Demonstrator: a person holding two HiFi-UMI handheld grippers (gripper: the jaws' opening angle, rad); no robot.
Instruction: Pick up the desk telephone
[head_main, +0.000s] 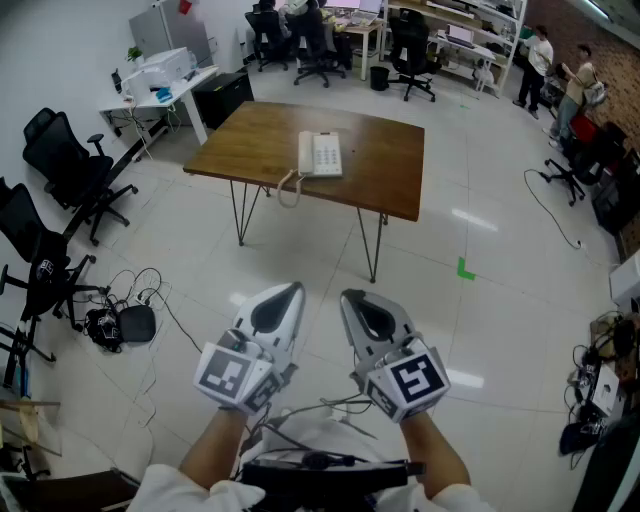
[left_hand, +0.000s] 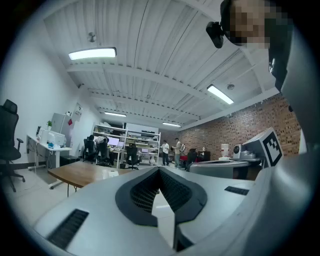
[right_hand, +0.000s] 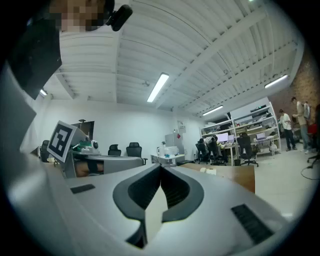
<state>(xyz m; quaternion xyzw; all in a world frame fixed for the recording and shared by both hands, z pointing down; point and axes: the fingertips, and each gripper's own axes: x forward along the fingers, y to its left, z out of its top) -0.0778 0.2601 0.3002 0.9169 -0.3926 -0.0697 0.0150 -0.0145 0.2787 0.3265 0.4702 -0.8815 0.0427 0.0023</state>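
A white desk telephone (head_main: 320, 154) lies on the brown wooden table (head_main: 385, 170) in the head view, its coiled cord (head_main: 288, 185) hanging over the near edge. Both grippers are held side by side over the floor, well short of the table. My left gripper (head_main: 294, 291) is shut with nothing between its jaws. My right gripper (head_main: 347, 297) is shut and empty too. In the left gripper view the left gripper (left_hand: 159, 172) has its tips together and the table (left_hand: 80, 173) lies far off at left. The right gripper (right_hand: 160, 170) shows the table (right_hand: 235, 177) at right.
Black office chairs (head_main: 70, 165) stand at the left, and cables with a dark box (head_main: 135, 322) lie on the floor near them. A white desk (head_main: 165, 90) with equipment is behind the table. Two people (head_main: 560, 75) stand at the far right. A green floor mark (head_main: 465, 268) lies right of the table.
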